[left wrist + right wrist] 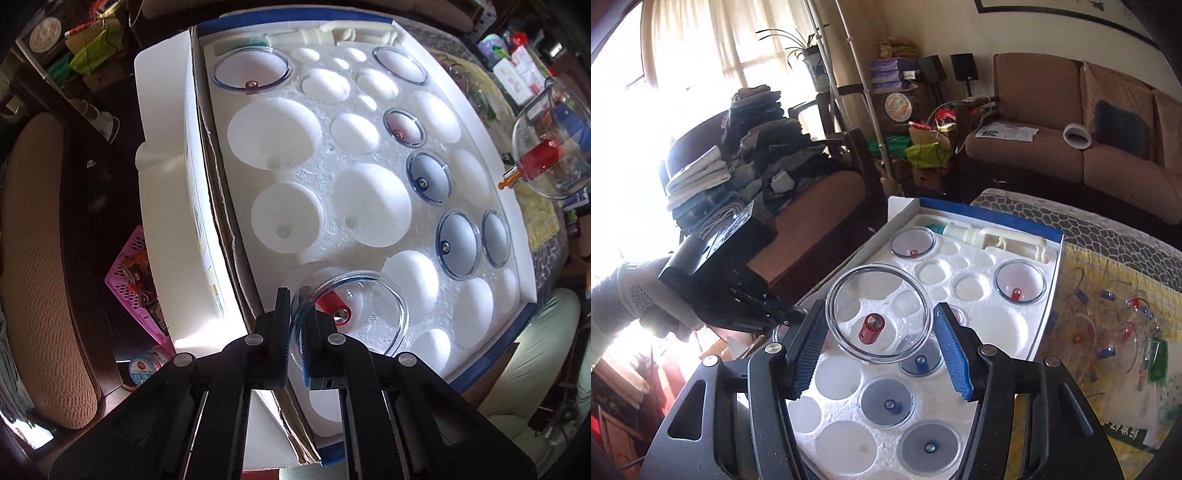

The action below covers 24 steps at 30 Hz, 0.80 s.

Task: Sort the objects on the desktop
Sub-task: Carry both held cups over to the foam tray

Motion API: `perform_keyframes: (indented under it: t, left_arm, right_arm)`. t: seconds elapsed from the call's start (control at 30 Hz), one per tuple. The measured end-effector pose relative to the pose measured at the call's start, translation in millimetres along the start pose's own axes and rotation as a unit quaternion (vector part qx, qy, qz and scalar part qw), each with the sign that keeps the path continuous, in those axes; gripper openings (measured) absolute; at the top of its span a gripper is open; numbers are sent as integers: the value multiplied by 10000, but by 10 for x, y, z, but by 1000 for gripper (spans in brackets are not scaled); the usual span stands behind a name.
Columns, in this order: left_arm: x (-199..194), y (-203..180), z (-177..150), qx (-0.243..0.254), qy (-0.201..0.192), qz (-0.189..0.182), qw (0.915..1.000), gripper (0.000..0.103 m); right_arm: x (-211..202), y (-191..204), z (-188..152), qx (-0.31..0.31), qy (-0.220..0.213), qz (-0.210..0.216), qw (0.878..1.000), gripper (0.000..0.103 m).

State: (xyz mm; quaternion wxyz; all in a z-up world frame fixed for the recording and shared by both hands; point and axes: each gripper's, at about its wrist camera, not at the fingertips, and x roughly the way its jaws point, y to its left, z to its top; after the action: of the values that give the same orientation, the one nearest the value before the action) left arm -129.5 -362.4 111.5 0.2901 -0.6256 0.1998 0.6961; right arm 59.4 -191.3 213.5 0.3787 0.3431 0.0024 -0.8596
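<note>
Left gripper (295, 325), nearly closed, pinches clear red-valved plastic cup (351, 314) by its rim; empty white foam well (373, 205) at 12 o'clock. Right gripper (882, 354) clamps similar cup (879, 314).

The foam tray (964, 266) sits in its box on the tabletop (1108, 236), with several cups seated in its wells. A hand pump (993, 238) lies along the tray's far edge. Loose cups (1108, 332) lie on the tabletop right of the tray.

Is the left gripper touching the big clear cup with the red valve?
Touching. In the left wrist view the left gripper is shut on the rim of the clear cup, with its wall pinched between the two pads above the foam tray.
</note>
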Motion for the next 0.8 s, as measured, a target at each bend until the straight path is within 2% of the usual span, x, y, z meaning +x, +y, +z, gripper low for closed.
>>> perform_keyframes:
  t: [0.13,0.37,0.43,0.47,0.57,0.67,0.73,0.77,0.8]
  left_arm:
    - [70,-14,49,82,91,160,9998,5]
    - [87,-99,91,255,64,394,9989,13]
    - [63,-118,84,254,13,469,9986,18]
    - [38,-114,82,229,-38,511,9984,28]
    - [-75,-92,66,136,-228,335,9991,36]
    - [-154,-111,29,239,-358,385,9983,35]
    - [-171,-129,4,366,-388,524,9972,11]
    - [-178,-133,-5,405,-399,594,9966,6]
    - [-185,-121,-24,401,-426,625,9963,6]
  right_arm:
    - [-119,-57,47,-33,-124,-120,9998,60]
    - [-141,-106,2,-15,-93,-196,9998,60]
    - [-122,-91,-26,-18,-54,-162,9999,60]
    - [-111,-79,-44,-27,-39,-144,9999,60]
    - [-53,-4,-98,-99,33,-49,9999,60]
    - [29,82,-160,-212,118,-15,9997,60]
    - [72,112,-187,-226,156,35,9996,60]
    - [83,127,-196,-227,153,64,9996,60]
    - [90,142,-201,-238,147,97,9996,60]
